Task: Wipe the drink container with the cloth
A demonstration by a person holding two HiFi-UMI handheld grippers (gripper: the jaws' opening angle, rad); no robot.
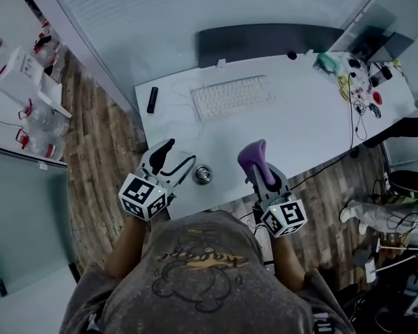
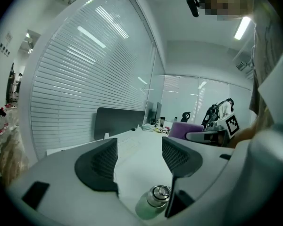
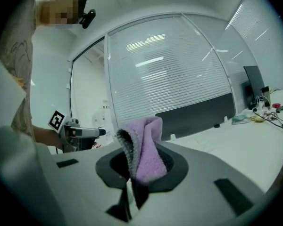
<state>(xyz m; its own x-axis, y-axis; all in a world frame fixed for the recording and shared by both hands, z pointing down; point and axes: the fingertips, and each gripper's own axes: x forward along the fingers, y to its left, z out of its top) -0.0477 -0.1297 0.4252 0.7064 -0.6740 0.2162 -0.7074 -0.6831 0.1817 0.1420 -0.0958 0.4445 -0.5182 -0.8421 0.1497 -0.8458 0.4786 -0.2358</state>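
The drink container [image 1: 204, 175], a small bottle with a metal cap, stands upright near the front edge of the white desk [image 1: 306, 127]. My left gripper [image 1: 177, 157] hovers just left of it, open. In the left gripper view the bottle [image 2: 153, 202] sits low between the spread jaws, untouched by the pads. My right gripper [image 1: 259, 165] is to the right of the bottle and apart from it, shut on a purple cloth [image 1: 253, 155]. In the right gripper view the cloth [image 3: 144, 147] stands folded up out of the closed jaws.
A white keyboard [image 1: 231, 96] lies at mid-desk with a black stick-shaped object [image 1: 152, 99] to its left. A dark partition [image 1: 265, 42] runs along the desk's back edge. Cables and small items [image 1: 359, 82] crowd the right end. Wooden floor surrounds the desk.
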